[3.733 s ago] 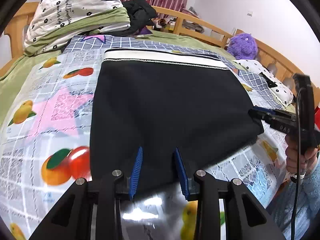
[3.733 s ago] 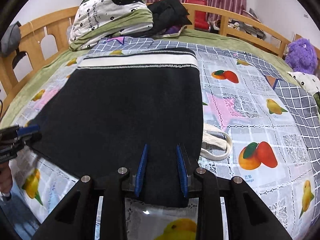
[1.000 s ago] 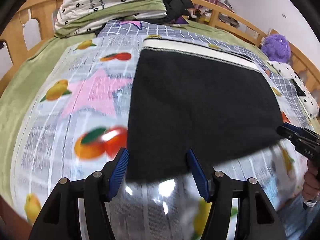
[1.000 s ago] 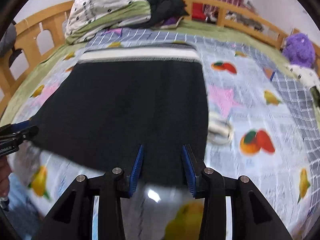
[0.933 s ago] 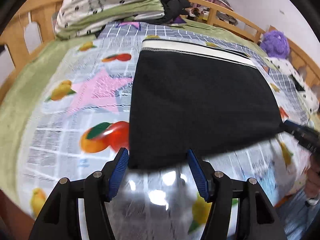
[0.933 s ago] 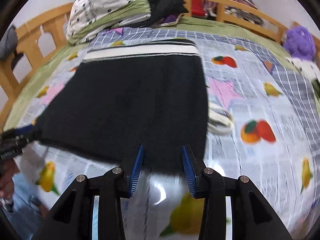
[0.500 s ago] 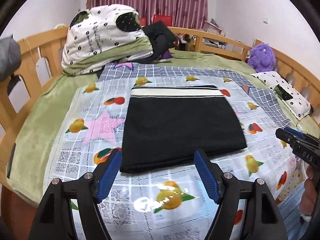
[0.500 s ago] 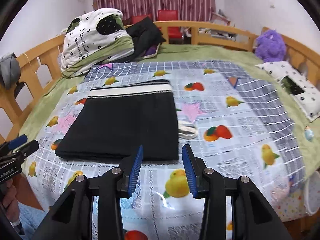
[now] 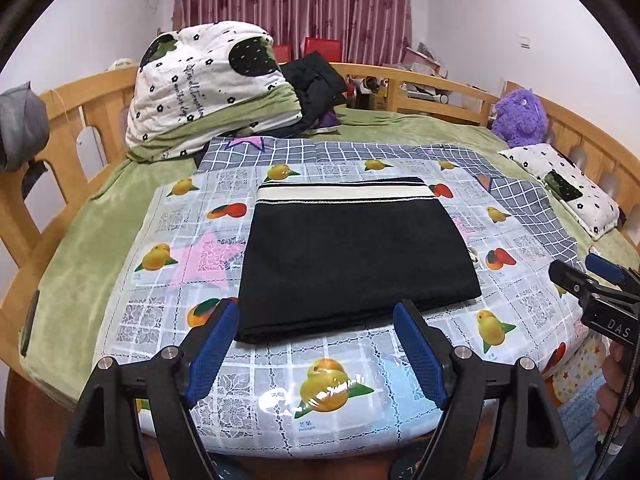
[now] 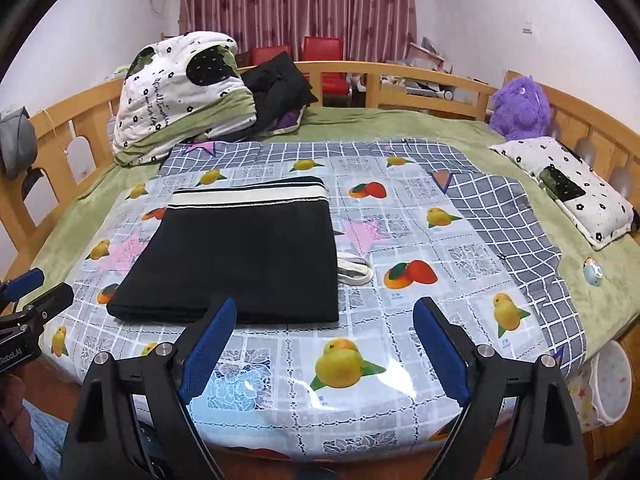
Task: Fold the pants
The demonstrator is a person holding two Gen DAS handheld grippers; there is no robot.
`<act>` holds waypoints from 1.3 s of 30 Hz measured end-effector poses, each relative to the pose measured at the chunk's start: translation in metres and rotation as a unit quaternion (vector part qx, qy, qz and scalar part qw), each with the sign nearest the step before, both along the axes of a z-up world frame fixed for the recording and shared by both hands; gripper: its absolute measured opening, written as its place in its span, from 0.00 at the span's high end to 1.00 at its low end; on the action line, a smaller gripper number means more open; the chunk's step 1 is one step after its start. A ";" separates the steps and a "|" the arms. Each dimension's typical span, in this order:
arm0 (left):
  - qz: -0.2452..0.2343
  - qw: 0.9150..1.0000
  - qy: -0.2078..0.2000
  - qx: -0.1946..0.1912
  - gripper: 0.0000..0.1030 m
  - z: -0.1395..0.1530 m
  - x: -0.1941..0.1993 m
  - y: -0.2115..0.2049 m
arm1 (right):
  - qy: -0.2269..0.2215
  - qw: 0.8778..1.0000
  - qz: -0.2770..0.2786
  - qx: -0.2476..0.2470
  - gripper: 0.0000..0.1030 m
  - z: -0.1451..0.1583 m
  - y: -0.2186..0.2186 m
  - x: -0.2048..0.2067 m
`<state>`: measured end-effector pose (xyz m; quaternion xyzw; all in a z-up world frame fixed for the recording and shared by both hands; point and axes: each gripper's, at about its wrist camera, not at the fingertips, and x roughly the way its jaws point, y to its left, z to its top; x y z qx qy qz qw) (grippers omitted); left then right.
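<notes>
Bedroom scene: a wooden-railed bed [image 10: 420, 76] covered by a fruit-print plastic sheet [image 10: 404, 300], with folded black pants [image 9: 352, 256] lying flat on it.

Both grippers hang over the near edge of the bed with nothing between their blue pads: the left gripper [image 9: 316, 354] has its jaws spread wide, and the right gripper [image 10: 324, 354] has its jaws spread wide as well. Ahead of the left jaws the pants form a neat rectangle, the white waistband [image 9: 344, 192] at the far end and the near folded edge just beyond the fingertips. From the right jaws the pants [image 10: 240, 248] sit ahead and to the left, a pale cord loop [image 10: 354, 270] touching their right edge. Farther off lie a rolled quilt [image 10: 176, 92], a purple plush toy [image 10: 520, 104] and a small spotted pillow [image 10: 568, 188].
</notes>
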<state>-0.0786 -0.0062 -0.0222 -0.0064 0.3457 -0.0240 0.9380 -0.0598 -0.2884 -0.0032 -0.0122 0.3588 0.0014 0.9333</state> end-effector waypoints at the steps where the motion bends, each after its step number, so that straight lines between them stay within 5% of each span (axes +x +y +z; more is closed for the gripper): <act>1: 0.003 1.000 0.000 0.000 0.24 0.000 0.000 0.001 | 0.000 1.000 0.000 0.001 0.13 0.000 -0.001 -0.001; 39: 0.021 1.000 -0.006 0.000 0.24 0.001 -0.003 0.011 | 0.002 1.000 0.004 0.009 0.13 -0.001 0.002 -0.001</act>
